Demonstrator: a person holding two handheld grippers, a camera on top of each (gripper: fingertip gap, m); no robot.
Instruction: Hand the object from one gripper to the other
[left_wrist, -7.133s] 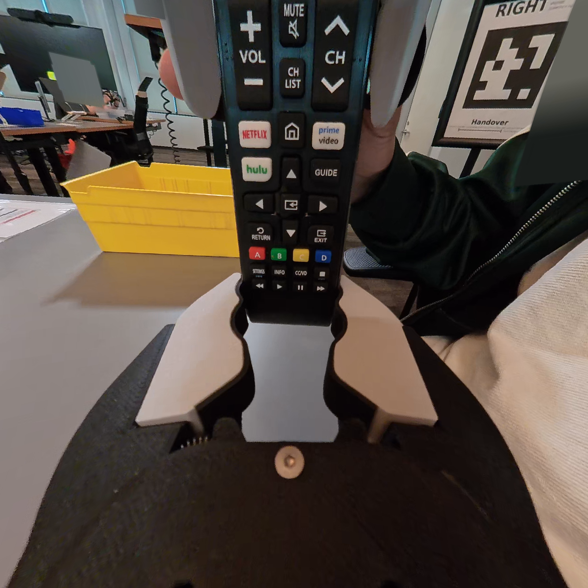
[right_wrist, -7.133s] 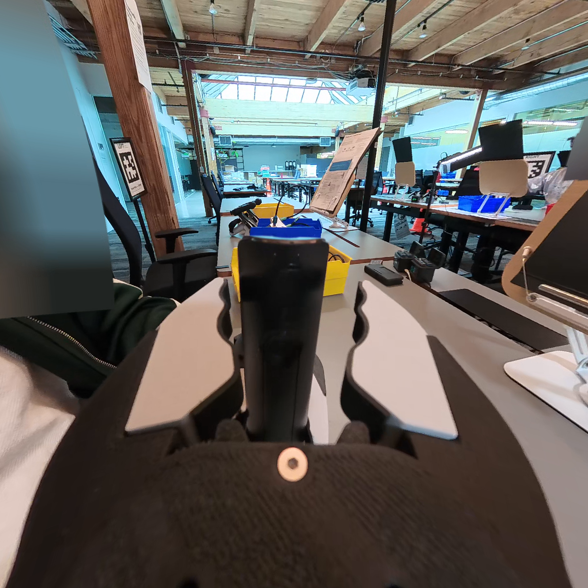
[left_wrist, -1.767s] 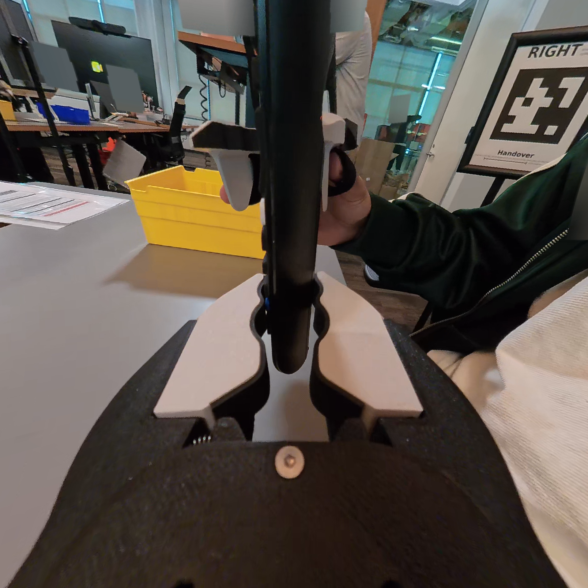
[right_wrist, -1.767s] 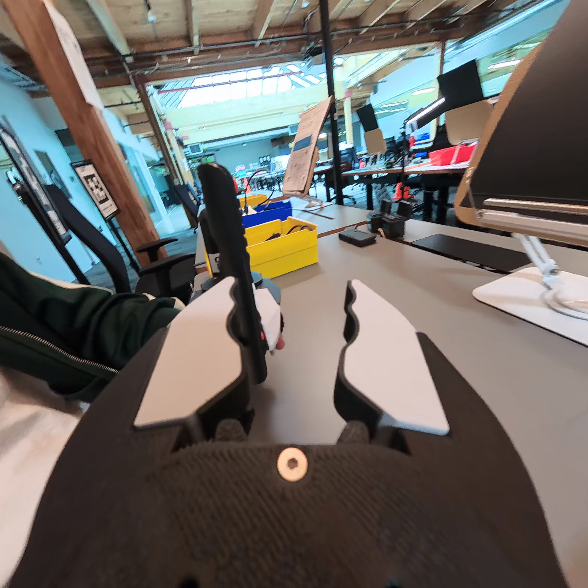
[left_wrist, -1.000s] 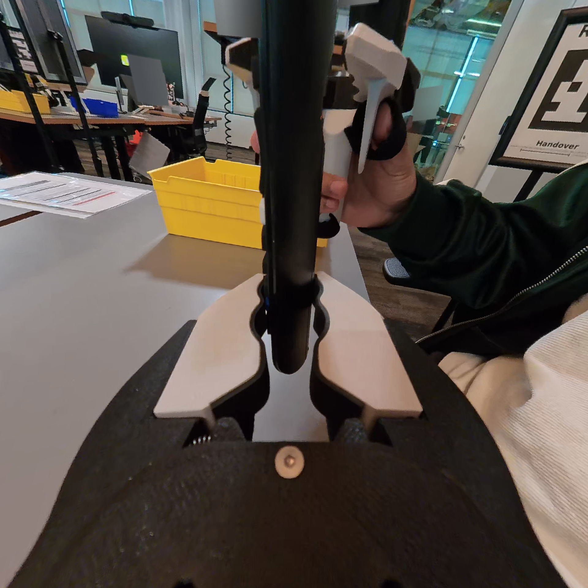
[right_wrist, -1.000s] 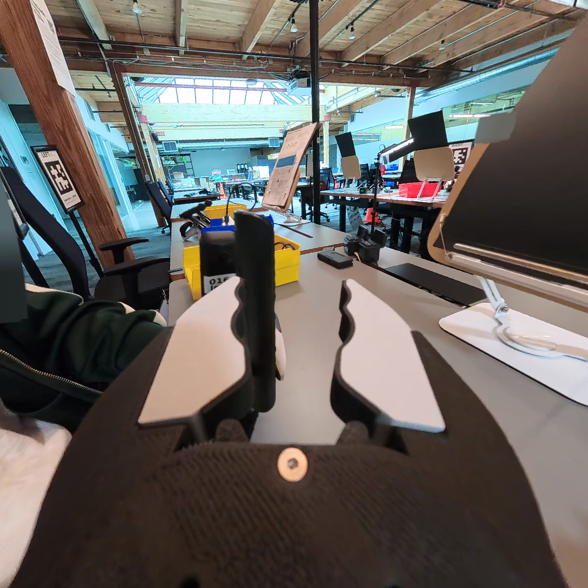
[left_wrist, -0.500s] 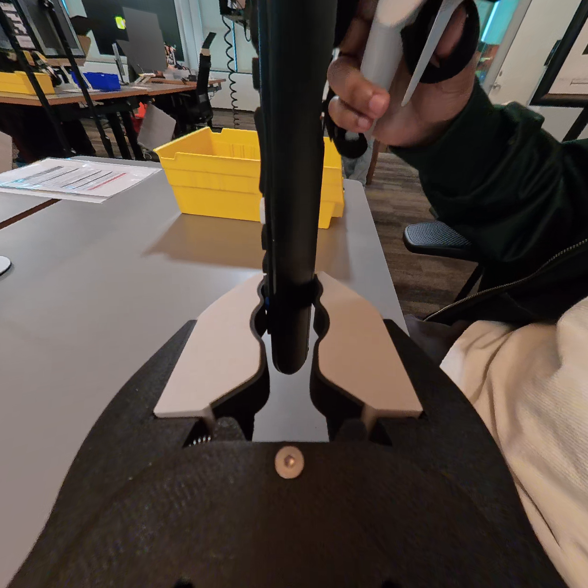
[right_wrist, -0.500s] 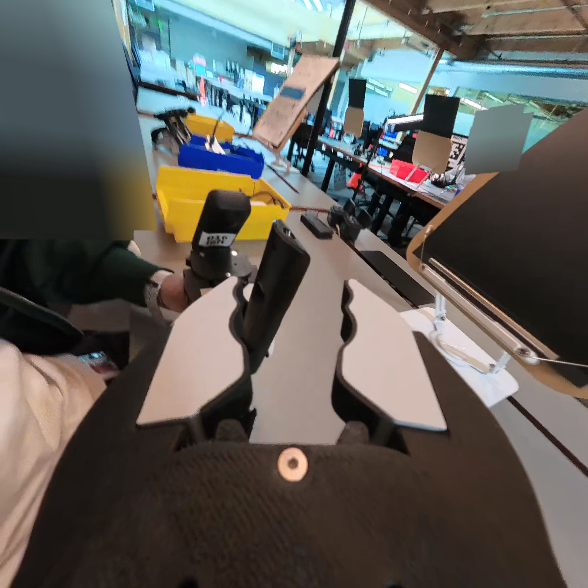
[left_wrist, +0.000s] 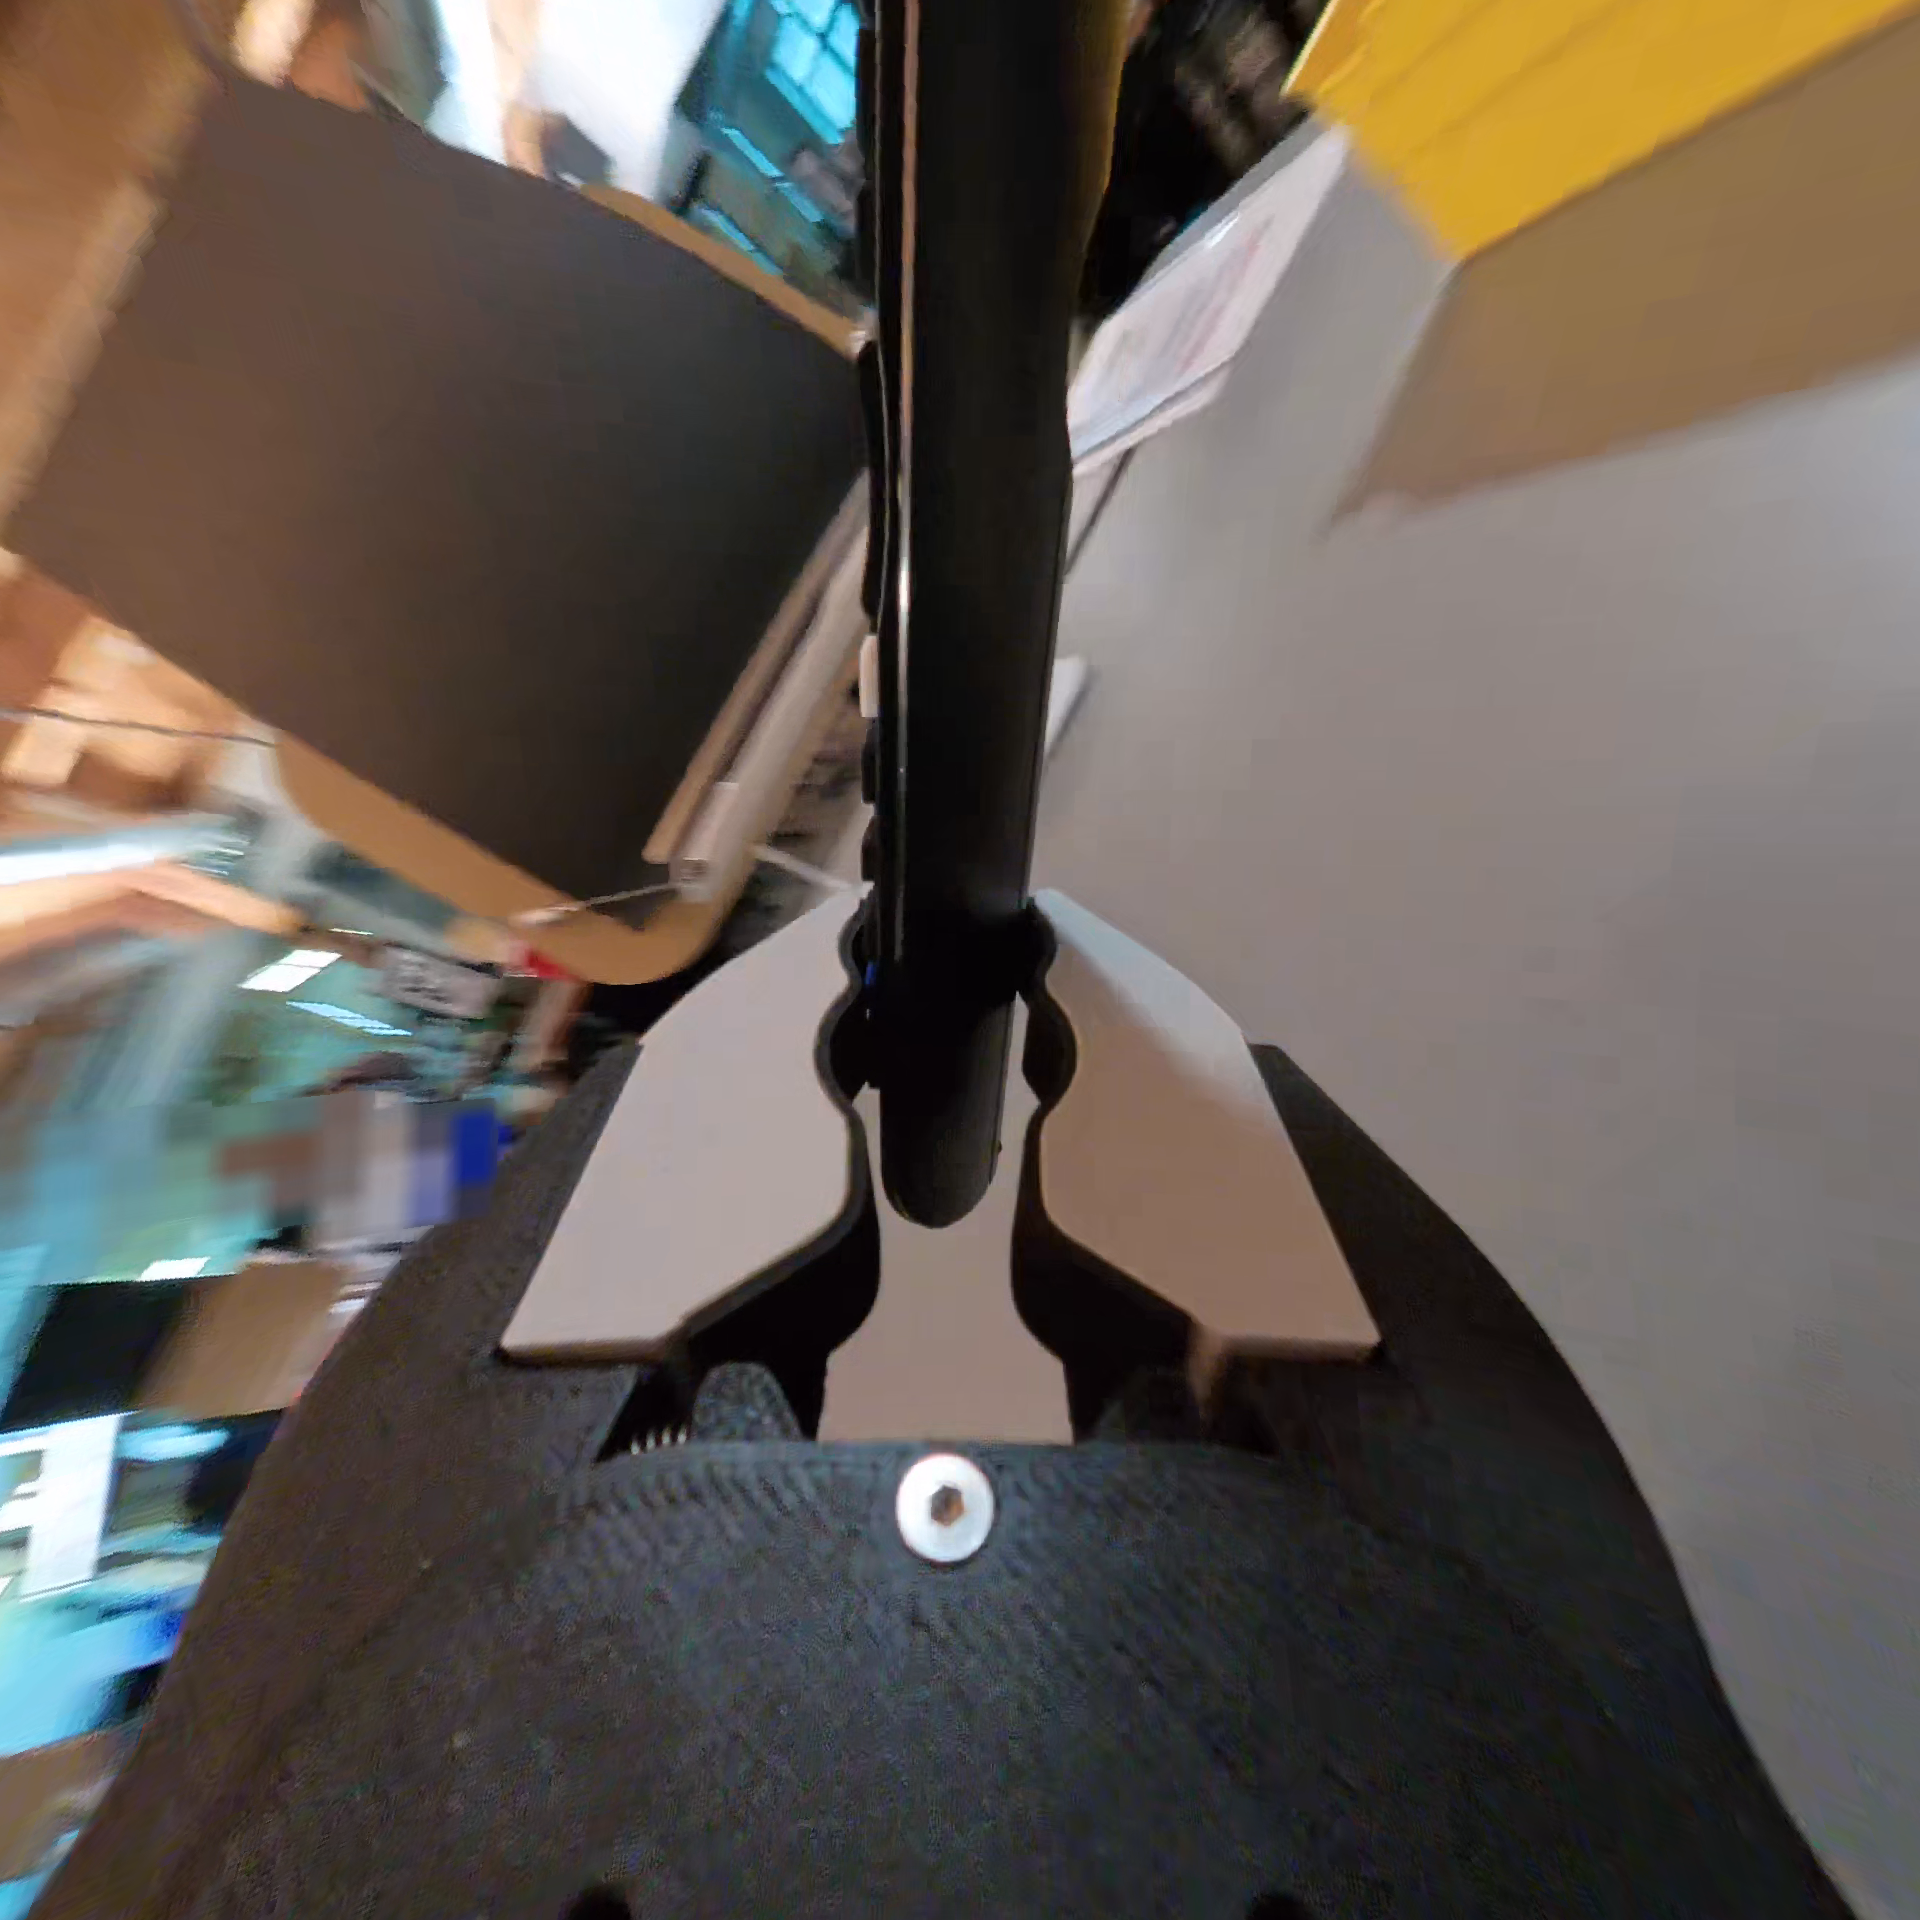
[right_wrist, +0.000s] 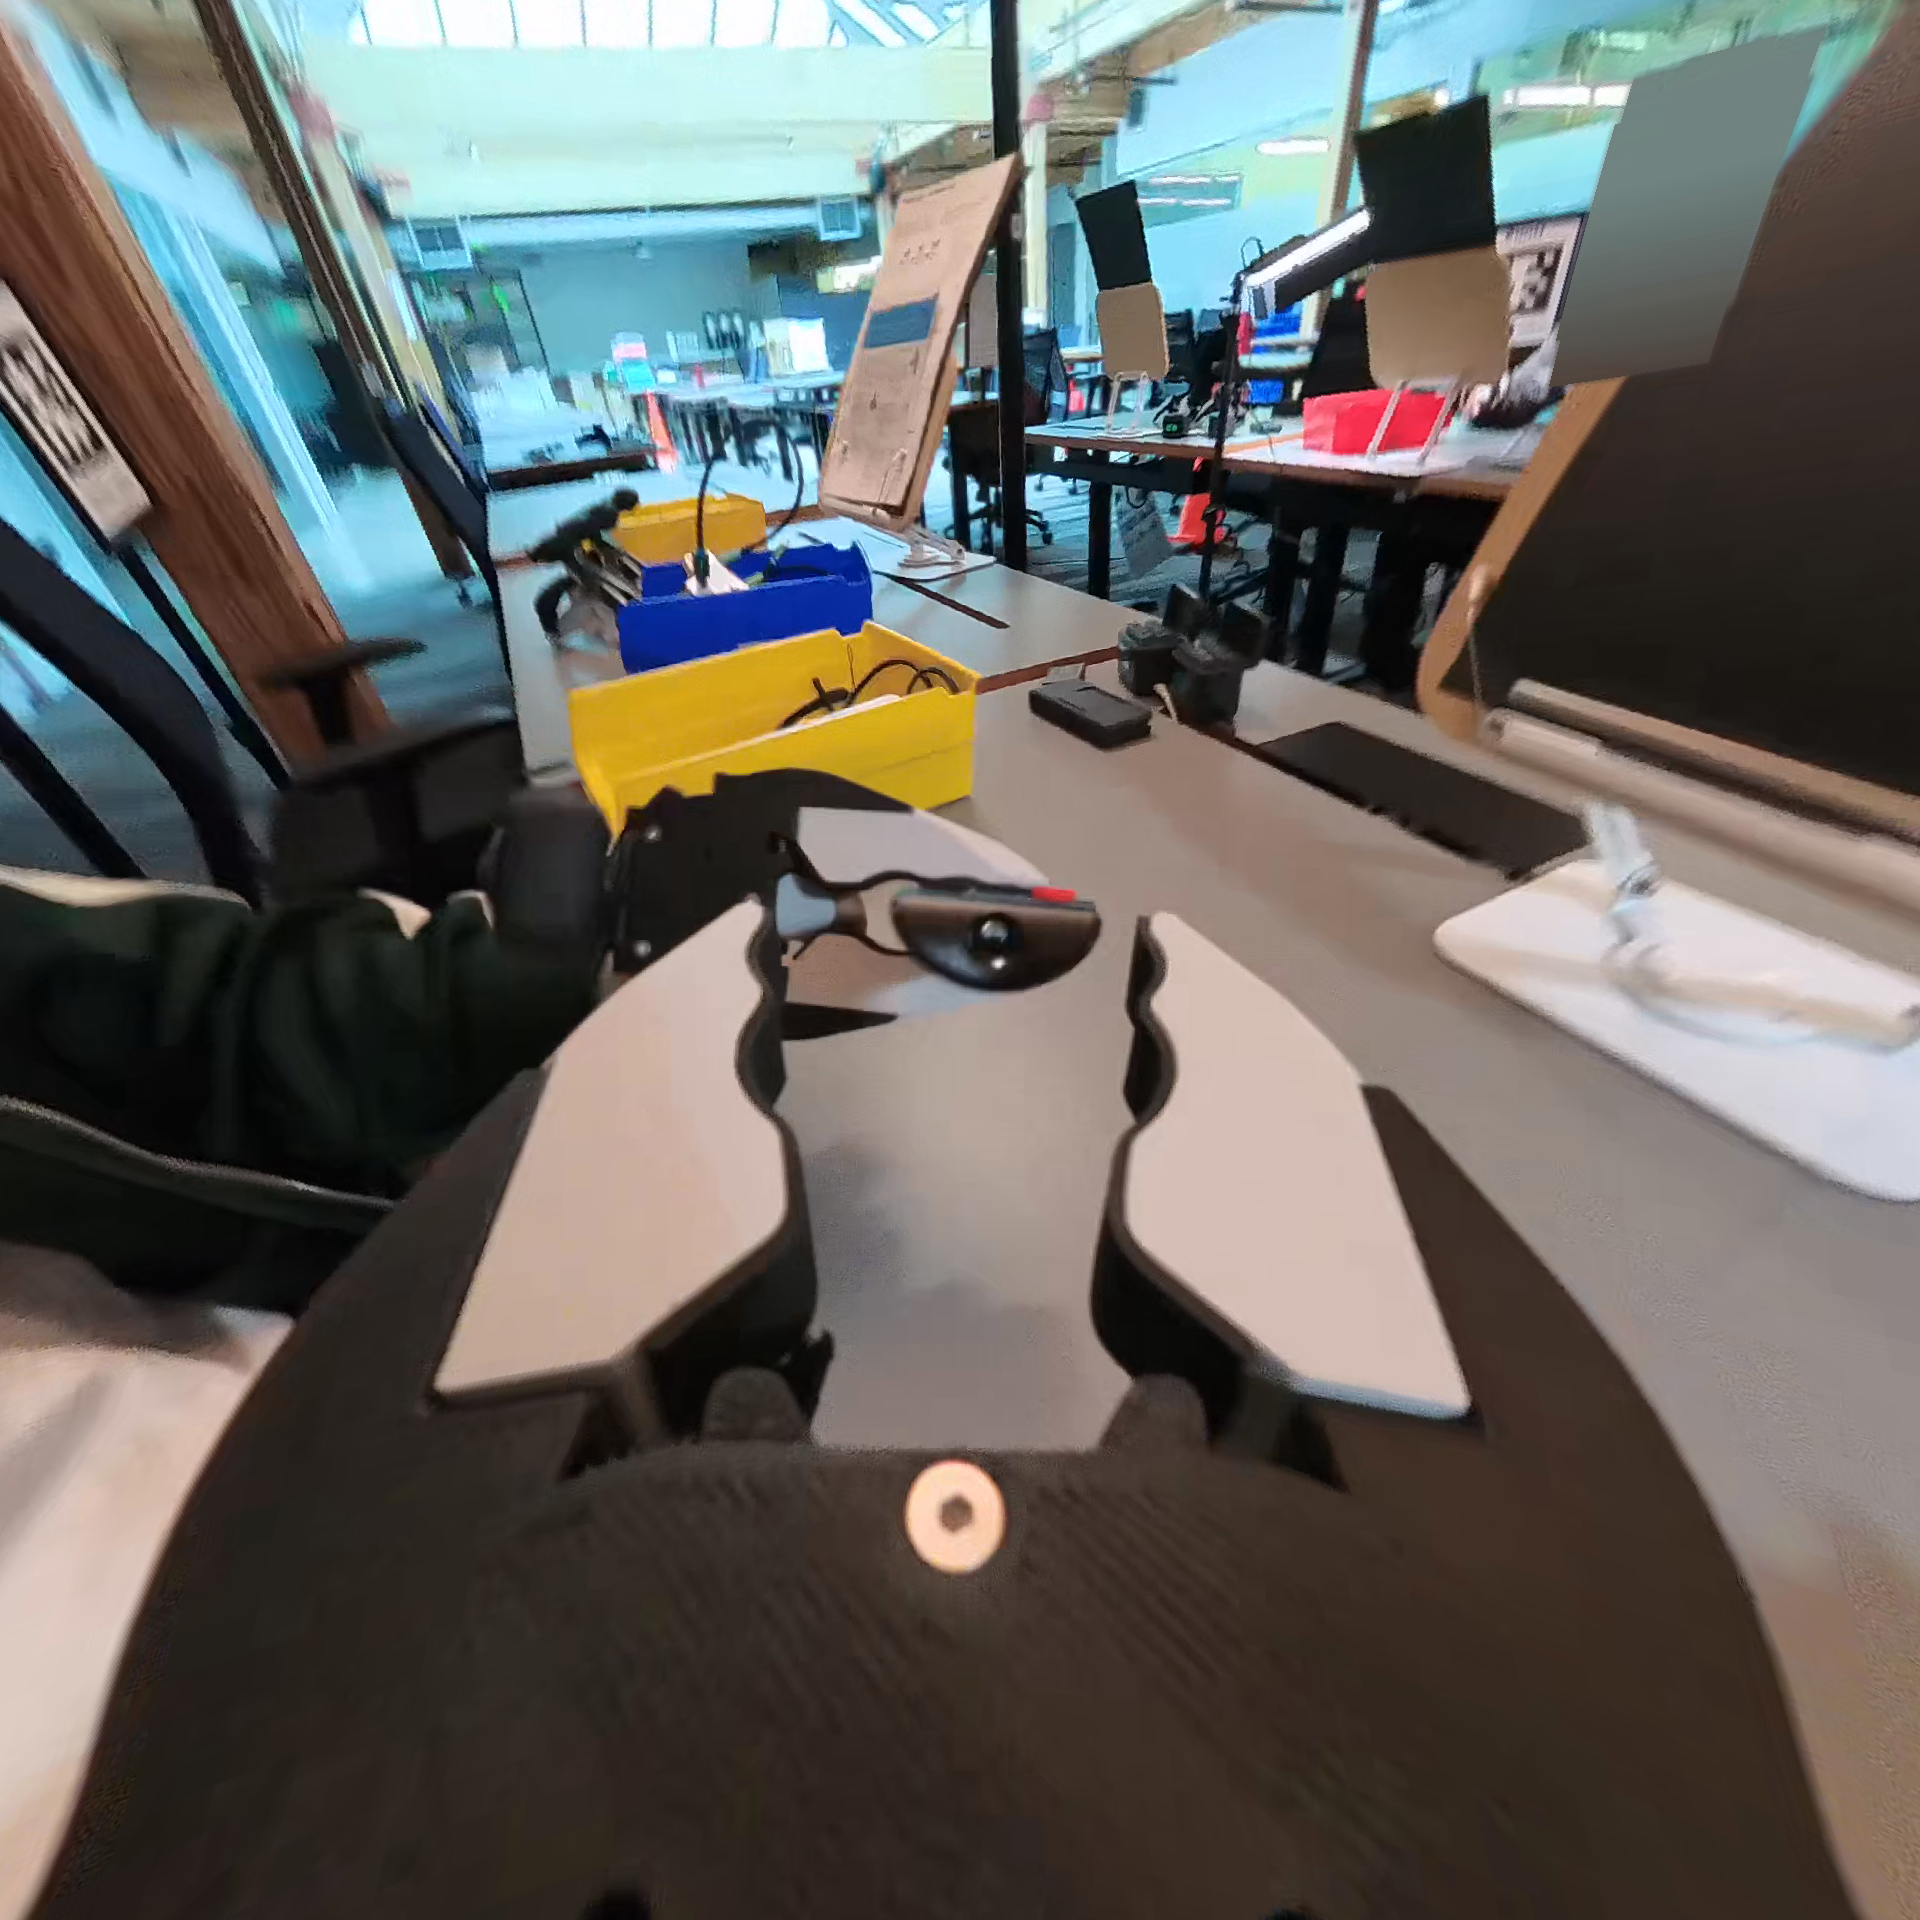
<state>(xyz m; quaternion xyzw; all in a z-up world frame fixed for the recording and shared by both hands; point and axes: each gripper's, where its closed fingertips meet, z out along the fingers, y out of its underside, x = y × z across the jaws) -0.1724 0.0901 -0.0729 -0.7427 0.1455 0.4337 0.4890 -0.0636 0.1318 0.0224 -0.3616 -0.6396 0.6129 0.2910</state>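
Note:
A long black remote-like object (left_wrist: 977, 520) is clamped between the fingers of my left gripper (left_wrist: 945, 935), which is shut on its lower end. The left wrist view is rolled sideways and blurred. In the right wrist view the left gripper (right_wrist: 717, 862) shows just ahead, to the left. It holds the object (right_wrist: 992, 935) level, with its rounded end facing my right gripper. My right gripper (right_wrist: 951, 997) is open and empty. The object's end sits about level with the fingertips (right_wrist: 1153, 966), in line with the gap. I cannot tell whether it is inside the gap.
On the grey table (right_wrist: 1299, 935) stand a yellow bin (right_wrist: 769, 717), a blue bin (right_wrist: 743, 613) behind it, and small black devices (right_wrist: 1091, 712). A black board on a white stand (right_wrist: 1683, 1018) is at the right. A black chair (right_wrist: 395, 769) and a person's green sleeve (right_wrist: 260, 1018) are at the left.
My left gripper has rolled onto its side, turning the object from upright to level with its end toward the right gripper. The right gripper stays open and has swung to face it.

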